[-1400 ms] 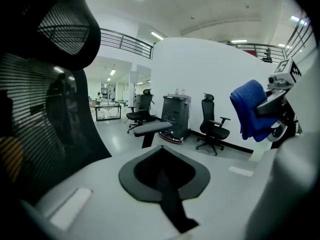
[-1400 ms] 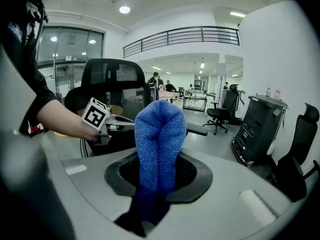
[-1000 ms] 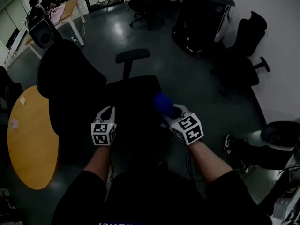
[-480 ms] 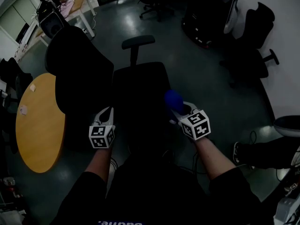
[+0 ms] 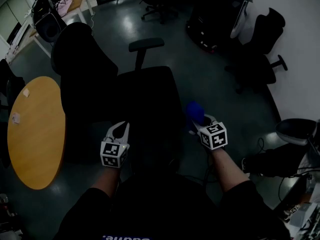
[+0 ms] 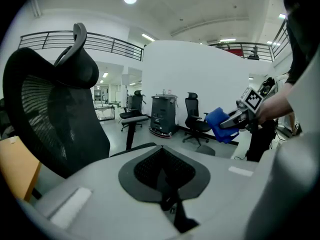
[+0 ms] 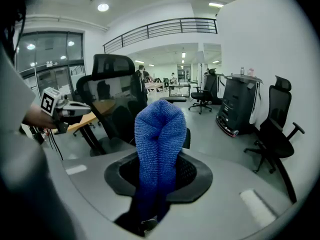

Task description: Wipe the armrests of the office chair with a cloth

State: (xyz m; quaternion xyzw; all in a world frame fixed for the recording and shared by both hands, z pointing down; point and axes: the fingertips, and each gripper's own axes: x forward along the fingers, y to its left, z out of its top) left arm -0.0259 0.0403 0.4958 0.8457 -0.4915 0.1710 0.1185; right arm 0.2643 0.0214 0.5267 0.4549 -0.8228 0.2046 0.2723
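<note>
The black office chair (image 5: 145, 94) stands side-on below the person, its backrest to the left and one armrest (image 5: 146, 44) on a post at the seat's far side. The right gripper (image 5: 199, 125) hangs just off the seat's right edge, clamped on a folded blue cloth (image 5: 195, 111) that stands up out of its jaws. From above it cannot be told whether the cloth touches the chair. In the right gripper view the cloth (image 7: 157, 154) rises in front of the chair's backrest. The left gripper (image 5: 120, 128) hovers at the seat's near left corner, its jaws together with nothing between them, pointing past the mesh backrest (image 6: 50, 114). A round wooden tabletop (image 5: 35, 129) lies left of the chair.
</note>
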